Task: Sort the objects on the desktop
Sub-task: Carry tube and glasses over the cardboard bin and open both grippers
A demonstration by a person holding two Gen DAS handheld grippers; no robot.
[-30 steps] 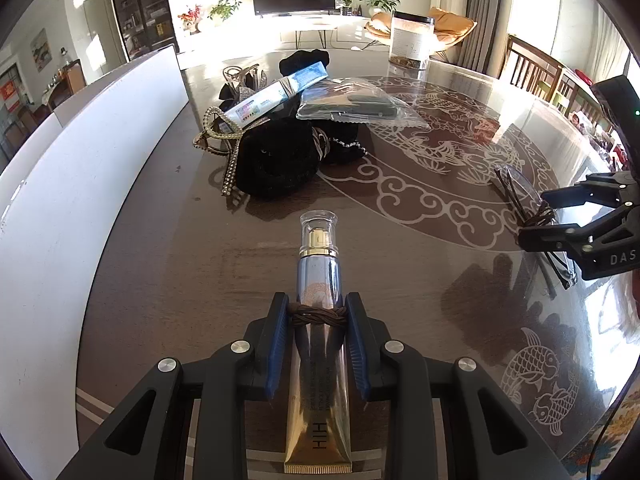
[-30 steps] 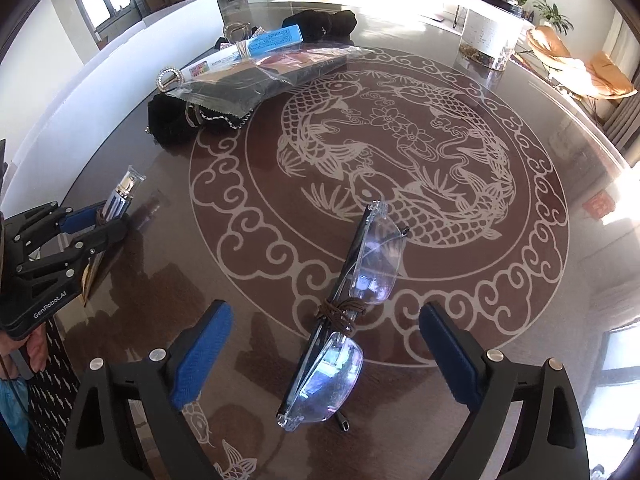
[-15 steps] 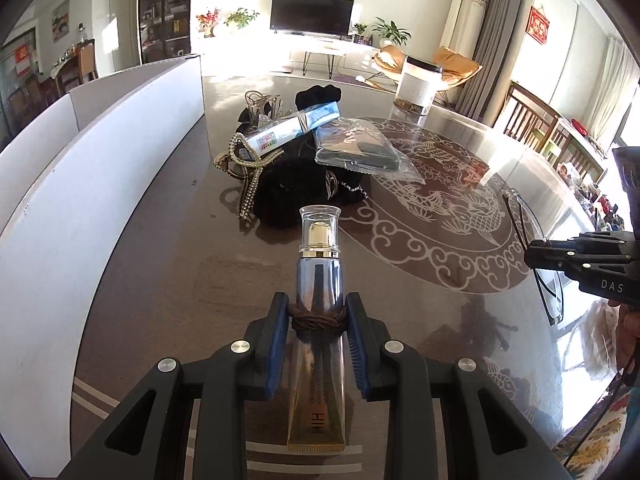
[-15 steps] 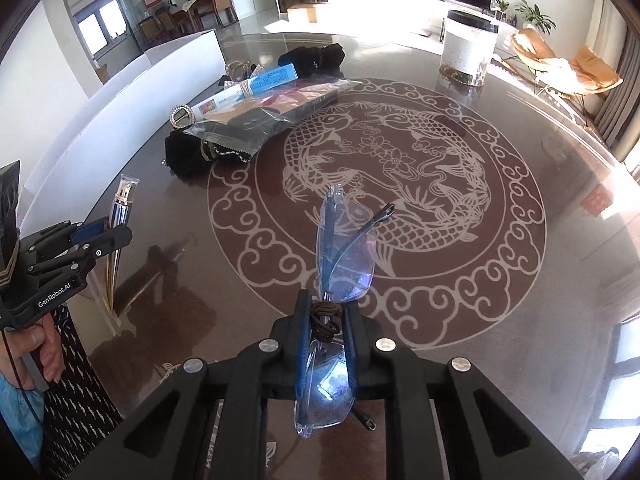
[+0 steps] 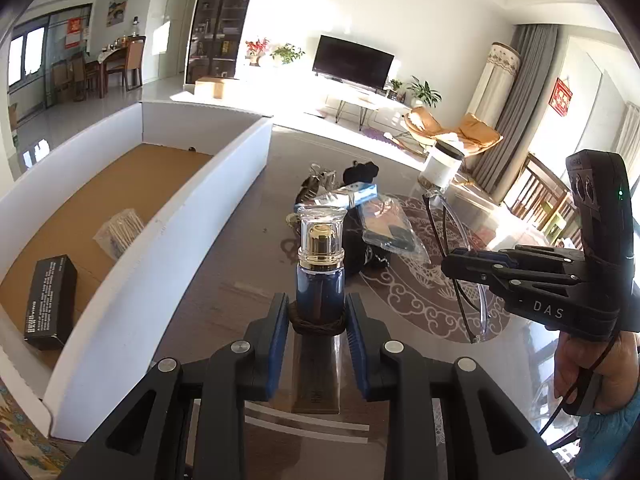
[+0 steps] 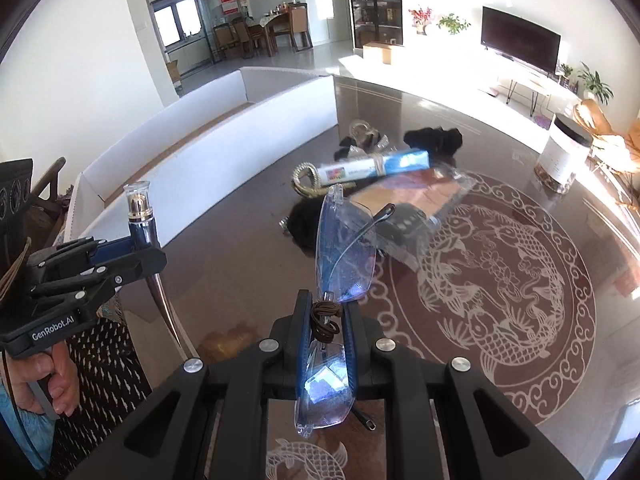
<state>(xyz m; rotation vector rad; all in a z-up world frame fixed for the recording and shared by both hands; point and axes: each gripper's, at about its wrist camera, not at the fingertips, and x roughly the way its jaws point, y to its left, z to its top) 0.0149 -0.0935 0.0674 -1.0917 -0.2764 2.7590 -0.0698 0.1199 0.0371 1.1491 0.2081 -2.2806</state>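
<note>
Cardboard box [image 5: 132, 264] walls, white outside and brown within, stand along the left edge of the round table [image 5: 224, 280]; its near end is cut off by the frame. Inside lie a black carton [image 5: 50, 302] with white print too small to read and a clear packet [image 5: 120, 232] of pale sticks. Right of the box, the left gripper [image 5: 318, 322] is clamped on a cosmetic tube [image 5: 320, 276] with a clear cap, lifted clear of the table; the tube's lower lettering is in shadow and unreadable. Beyond it sits a heap of black cloth [image 6: 304, 224], a plastic-wrapped blue-and-white item [image 6: 376, 166] with blurred print, and a clear bag [image 6: 416, 208]. Further right, the right gripper [image 6: 326, 322], marked "DAS", is clamped on folded rimless glasses [image 6: 344, 256] held above the table; its handle hides part of the hand [image 5: 592, 368]. The left gripper's side reads "GenRobot.AI".
</note>
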